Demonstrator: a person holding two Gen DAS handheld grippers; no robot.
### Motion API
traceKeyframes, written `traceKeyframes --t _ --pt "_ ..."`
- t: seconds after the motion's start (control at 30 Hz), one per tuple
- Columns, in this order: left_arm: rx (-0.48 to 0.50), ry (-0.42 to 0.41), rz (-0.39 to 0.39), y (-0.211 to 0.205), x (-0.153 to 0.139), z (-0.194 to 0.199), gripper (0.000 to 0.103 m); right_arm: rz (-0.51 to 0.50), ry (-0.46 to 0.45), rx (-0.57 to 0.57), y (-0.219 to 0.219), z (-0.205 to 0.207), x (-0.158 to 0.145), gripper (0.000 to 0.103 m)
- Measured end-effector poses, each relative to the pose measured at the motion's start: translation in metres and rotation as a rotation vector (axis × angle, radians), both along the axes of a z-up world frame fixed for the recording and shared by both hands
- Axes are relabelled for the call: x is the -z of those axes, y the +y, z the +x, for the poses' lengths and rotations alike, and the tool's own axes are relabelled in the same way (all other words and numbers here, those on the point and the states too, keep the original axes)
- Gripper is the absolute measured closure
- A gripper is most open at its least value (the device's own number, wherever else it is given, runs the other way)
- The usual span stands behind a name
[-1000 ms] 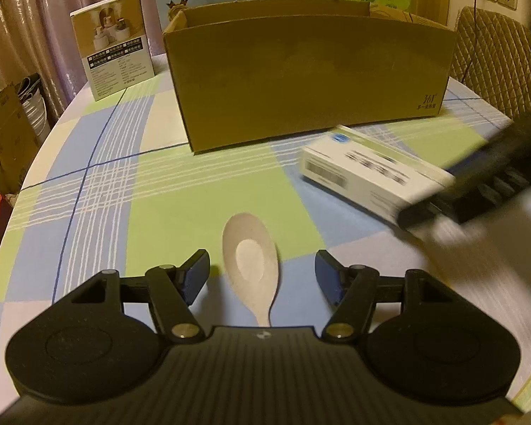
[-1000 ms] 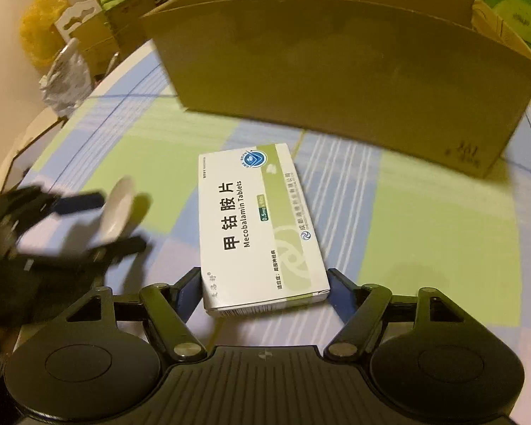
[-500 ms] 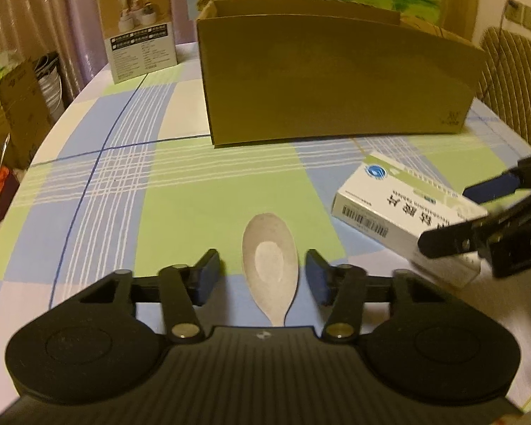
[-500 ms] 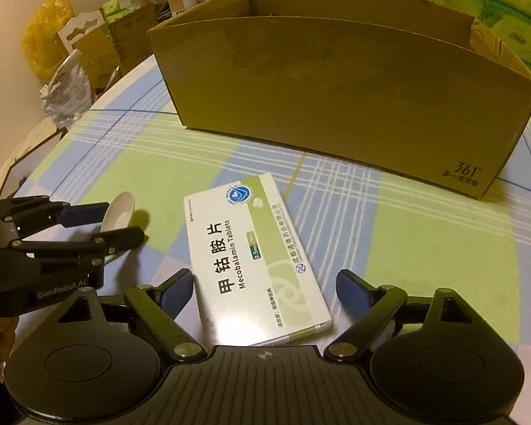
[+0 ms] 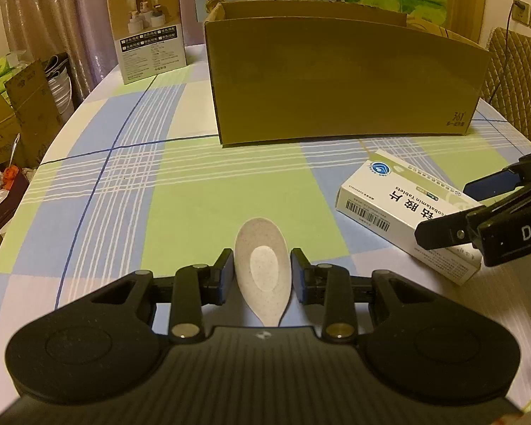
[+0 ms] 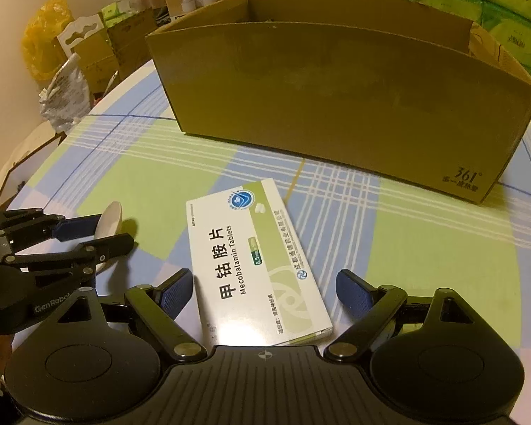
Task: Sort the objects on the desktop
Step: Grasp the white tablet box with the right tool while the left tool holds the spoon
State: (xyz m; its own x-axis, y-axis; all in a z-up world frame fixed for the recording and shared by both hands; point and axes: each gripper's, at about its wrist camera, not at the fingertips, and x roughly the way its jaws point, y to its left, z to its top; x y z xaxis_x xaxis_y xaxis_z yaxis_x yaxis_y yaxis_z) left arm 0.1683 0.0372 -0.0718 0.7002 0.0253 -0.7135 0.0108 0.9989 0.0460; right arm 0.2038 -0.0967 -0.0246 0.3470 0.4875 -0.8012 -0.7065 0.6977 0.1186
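We have the left gripper [image 5: 262,276] closing around the bowl of the speckled spoon [image 5: 262,271], its 2 pads just beside the rim, and we cannot tell if they press yet. We should squeeze evenly so the spoon does not tip. Our right gripper [image 6: 265,292] straddles the Mecobalamin tablet box [image 6: 255,262], fingers spread, not gripping. Both lie near the tablecloth's [image 5: 194,194] front edge, before the cardboard box [image 5: 343,81]. A second earlier, the left fingers stood far wider.

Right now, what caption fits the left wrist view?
Left claw closing around a spoon before a cardboard box.
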Motion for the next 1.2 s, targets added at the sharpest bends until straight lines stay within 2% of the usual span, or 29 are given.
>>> traceKeyframes --t 0.13,0.23,0.4,0.47,0.77,0.9,1.2 --pt "-0.019 -0.007 0.002 0.000 0.001 -0.001 0.069 -0.010 -0.014 -0.012 0.003 -0.001 0.000 0.018" --pt "-0.050 -0.009 -0.031 0.002 0.002 -0.002 0.069 -0.012 -0.012 -0.013 0.005 0.000 0.002 0.018" --pt "-0.060 -0.017 -0.023 -0.002 0.002 -0.004 0.072 -0.012 -0.012 -0.013 0.005 0.000 0.002 0.017" --pt "-0.049 -0.015 -0.023 -0.005 0.002 -0.004 0.075 -0.011 -0.015 -0.013 0.005 0.000 0.002 0.017" --pt "0.013 -0.040 0.016 -0.012 -0.007 -0.006 0.076 -0.051 -0.083 -0.067 0.012 -0.005 0.004 0.017" --pt "0.013 -0.047 0.003 -0.009 -0.011 -0.005 0.076 -0.069 -0.108 -0.101 0.018 -0.004 0.007 0.017" --pt "0.013 -0.041 -0.020 -0.005 -0.013 -0.005 0.076 -0.070 -0.083 -0.115 0.028 0.003 0.016 0.017"
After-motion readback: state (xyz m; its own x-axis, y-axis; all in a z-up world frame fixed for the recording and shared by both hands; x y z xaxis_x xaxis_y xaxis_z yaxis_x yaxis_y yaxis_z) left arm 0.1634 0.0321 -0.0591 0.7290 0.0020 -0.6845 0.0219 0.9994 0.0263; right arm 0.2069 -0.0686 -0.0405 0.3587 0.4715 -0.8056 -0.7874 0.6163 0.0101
